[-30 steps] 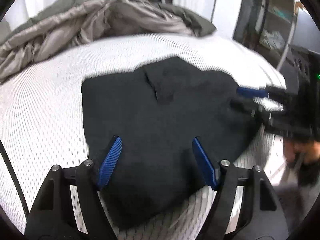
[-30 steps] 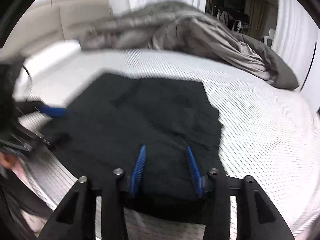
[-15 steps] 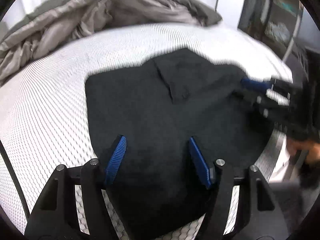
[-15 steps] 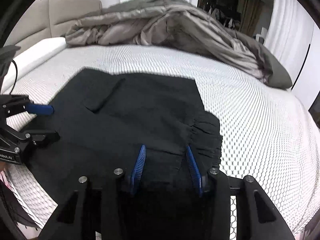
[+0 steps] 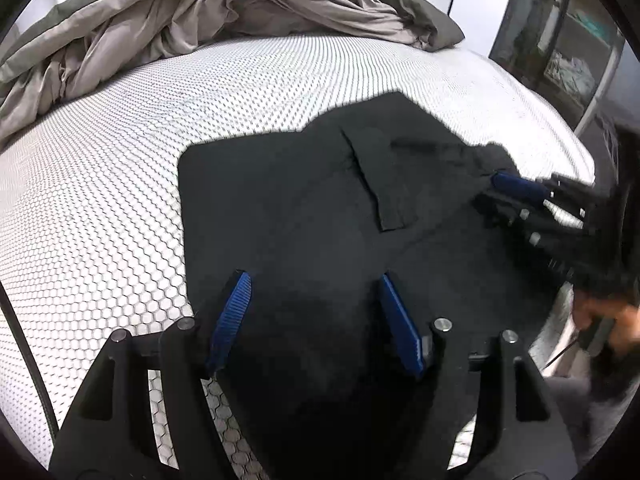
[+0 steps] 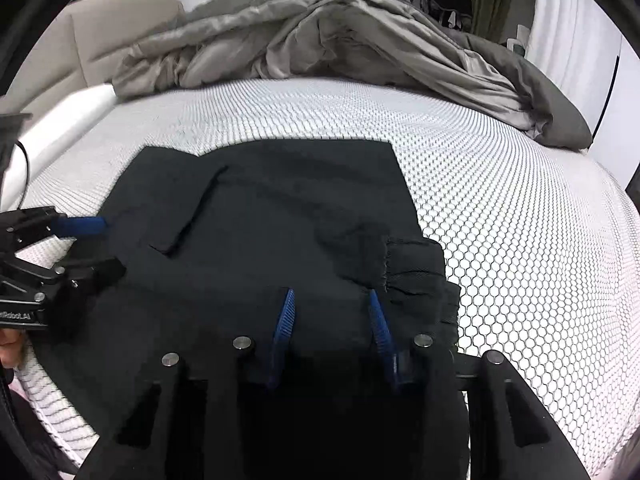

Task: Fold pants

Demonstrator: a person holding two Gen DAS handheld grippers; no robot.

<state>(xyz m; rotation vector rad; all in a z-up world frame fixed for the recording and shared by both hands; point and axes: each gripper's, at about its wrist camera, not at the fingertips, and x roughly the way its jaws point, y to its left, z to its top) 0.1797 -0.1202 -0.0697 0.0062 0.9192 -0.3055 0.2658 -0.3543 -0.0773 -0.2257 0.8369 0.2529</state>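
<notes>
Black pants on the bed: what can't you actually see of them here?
- Near edge of the black pants: both views, behind each hand-held gripper's frame.
- Right hand-held gripper: left wrist view, blurred, so its grip is unclear.
- Pants' underside: hidden against the white mattress.

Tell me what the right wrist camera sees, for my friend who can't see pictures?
Black pants lie folded on a white honeycomb-patterned bed. The right gripper hovers open over their near edge, and the left gripper reaches in from the left. A rumpled grey duvet is heaped behind.
</notes>
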